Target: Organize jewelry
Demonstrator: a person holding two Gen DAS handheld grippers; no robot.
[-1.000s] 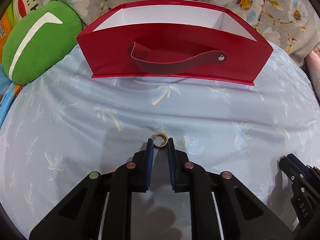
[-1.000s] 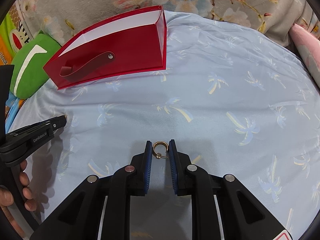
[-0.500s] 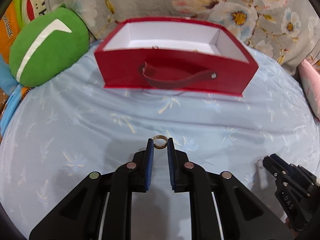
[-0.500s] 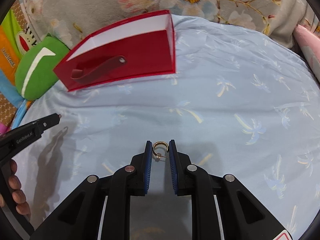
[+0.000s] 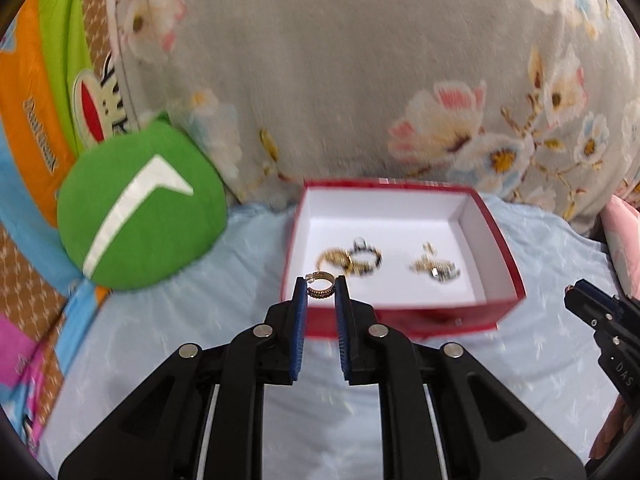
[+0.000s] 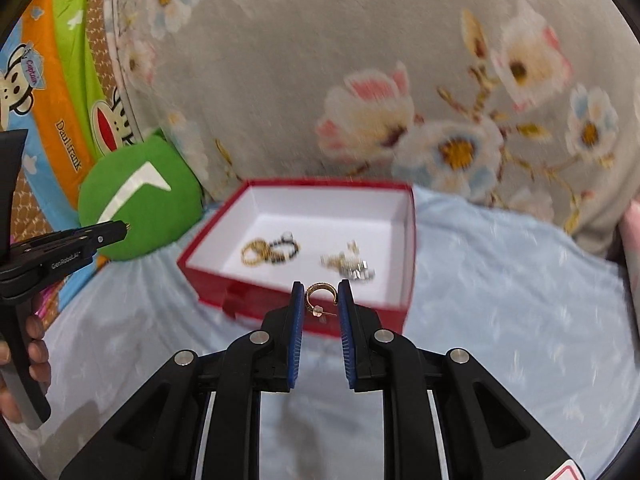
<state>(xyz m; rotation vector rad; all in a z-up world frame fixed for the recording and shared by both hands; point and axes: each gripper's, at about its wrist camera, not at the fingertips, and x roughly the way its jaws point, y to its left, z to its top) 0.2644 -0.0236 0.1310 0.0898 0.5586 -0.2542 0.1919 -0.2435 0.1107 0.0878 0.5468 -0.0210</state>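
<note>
A red box [image 5: 404,320] with a white inside stands on the blue bedsheet; it also shows in the right wrist view [image 6: 304,316]. Several gold and dark jewelry pieces [image 5: 352,258] [image 6: 272,250] lie inside. My left gripper [image 5: 320,290] is shut on a gold hoop earring [image 5: 320,286], held above the box's near left corner. My right gripper [image 6: 320,298] is shut on a second gold hoop earring [image 6: 318,296], held above the box's near edge.
A green round cushion [image 5: 140,208] lies left of the box. A grey floral pillow [image 5: 360,72] rises behind it. A pink item [image 5: 624,224] sits at the right edge. Colourful cartoon bedding [image 6: 48,92] is at the far left.
Both grippers have risen from the sheet and moved toward the box, each with its earring. The box inside and its jewelry have come into view.
</note>
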